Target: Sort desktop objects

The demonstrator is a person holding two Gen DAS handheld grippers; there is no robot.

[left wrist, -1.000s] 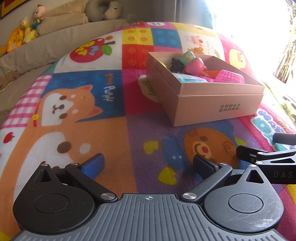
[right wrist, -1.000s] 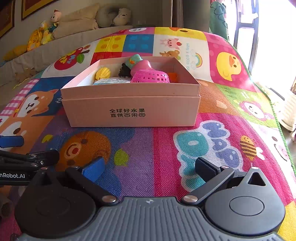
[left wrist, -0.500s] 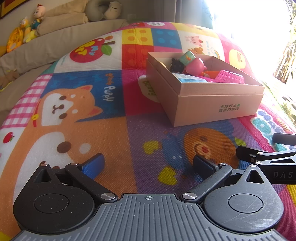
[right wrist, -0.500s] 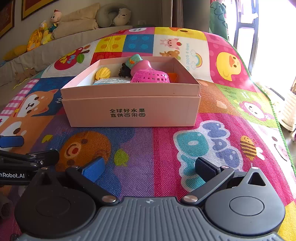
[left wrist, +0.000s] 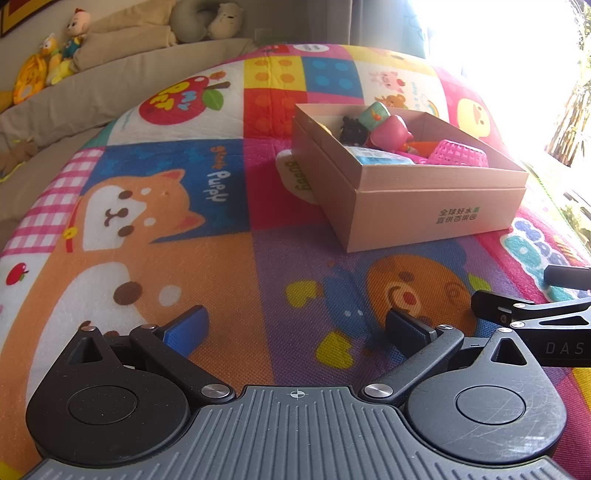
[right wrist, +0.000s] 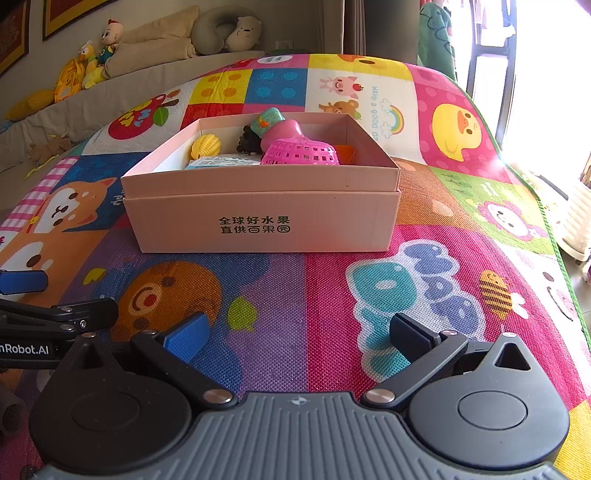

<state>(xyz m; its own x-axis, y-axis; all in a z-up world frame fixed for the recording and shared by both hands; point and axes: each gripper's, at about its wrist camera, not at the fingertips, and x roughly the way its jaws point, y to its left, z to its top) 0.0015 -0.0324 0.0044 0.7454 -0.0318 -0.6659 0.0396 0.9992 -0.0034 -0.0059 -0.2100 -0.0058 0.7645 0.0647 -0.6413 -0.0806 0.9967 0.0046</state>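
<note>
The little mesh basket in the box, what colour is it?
The basket is bright pink, clearest in the right wrist view.

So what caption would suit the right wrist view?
Open right gripper faces a pink cardboard box of toys on a colourful cartoon play mat.

Pale pink cardboard box [right wrist: 266, 218], dark printed characters; pink mesh plastic basket [right wrist: 300, 154]; yellow ridged plastic toy [right wrist: 205, 146]; multicoloured cartoon-patchwork play mat [right wrist: 424, 206]; beige sofa cushion [left wrist: 122, 33].
</note>
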